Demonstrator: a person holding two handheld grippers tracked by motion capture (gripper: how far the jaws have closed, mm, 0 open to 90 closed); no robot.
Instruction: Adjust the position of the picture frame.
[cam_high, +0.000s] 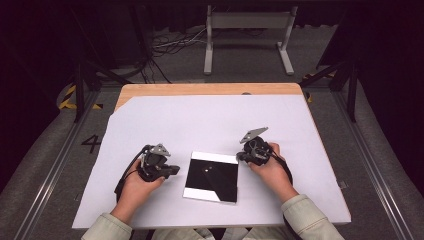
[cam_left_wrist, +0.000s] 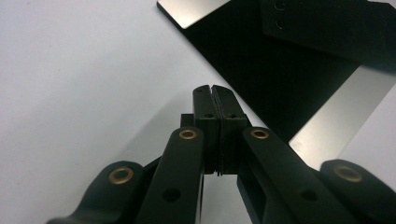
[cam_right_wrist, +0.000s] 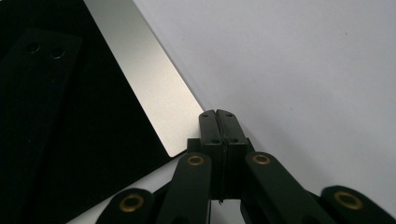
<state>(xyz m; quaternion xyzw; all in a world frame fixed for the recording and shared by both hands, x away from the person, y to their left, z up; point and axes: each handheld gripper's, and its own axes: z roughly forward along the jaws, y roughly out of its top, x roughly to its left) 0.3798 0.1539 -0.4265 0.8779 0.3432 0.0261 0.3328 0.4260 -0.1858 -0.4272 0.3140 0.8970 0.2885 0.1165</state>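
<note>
Mirror plate (cam_high: 212, 176), flat between closed left gripper (cam_high: 172, 170) and closed right gripper (cam_high: 240, 156), seems stiff, slippery, fragile; take its edge.

A sheet (cam_high: 210, 125) covers most of the table (cam_high: 200, 89), leaving a strip of tabletop bare along the far edge and at the far left corner. A flat plate (cam_high: 212, 176) lies on the sheet, near the person's edge and about midway across. The left gripper (cam_high: 172, 170) sits just left of the plate, its tips near the plate's left edge. The right gripper (cam_high: 240, 157) sits at the plate's far right corner, tips close beside it. Both hands come in from the near side. Beyond the table, a stand (cam_high: 248, 37) rests on the floor, with cables (cam_high: 170, 45) lying to its left.
</note>
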